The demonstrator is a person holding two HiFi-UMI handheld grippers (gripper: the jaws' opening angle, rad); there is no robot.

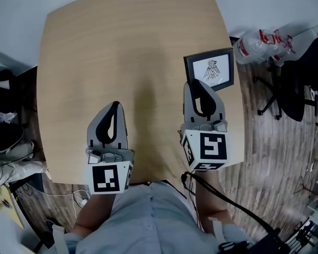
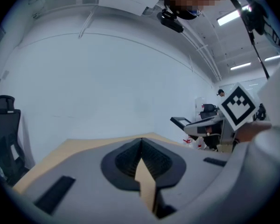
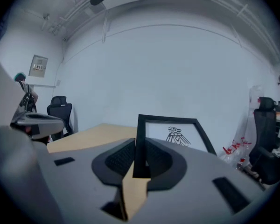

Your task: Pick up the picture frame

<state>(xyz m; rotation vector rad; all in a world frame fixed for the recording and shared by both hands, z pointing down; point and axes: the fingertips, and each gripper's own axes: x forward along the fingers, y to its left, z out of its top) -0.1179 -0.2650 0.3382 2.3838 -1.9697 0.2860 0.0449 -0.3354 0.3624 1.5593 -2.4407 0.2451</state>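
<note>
The picture frame (image 1: 209,69) is black with a white print of a bird-like figure. My right gripper (image 1: 193,83) is shut on its near left edge and holds it over the right side of the wooden table (image 1: 122,46). In the right gripper view the frame (image 3: 173,135) stands out ahead of the jaws, its left bar clamped between the pads (image 3: 125,157). My left gripper (image 1: 115,106) hovers over the table's near middle, shut and empty. In the left gripper view its tips (image 2: 141,140) meet with nothing between them.
A black office chair (image 1: 291,89) and a clear plastic bag of bottles (image 1: 265,42) stand right of the table on the wood-pattern floor. Cables and clutter (image 1: 5,147) lie at the left. A pale wall lies beyond the table's far edge.
</note>
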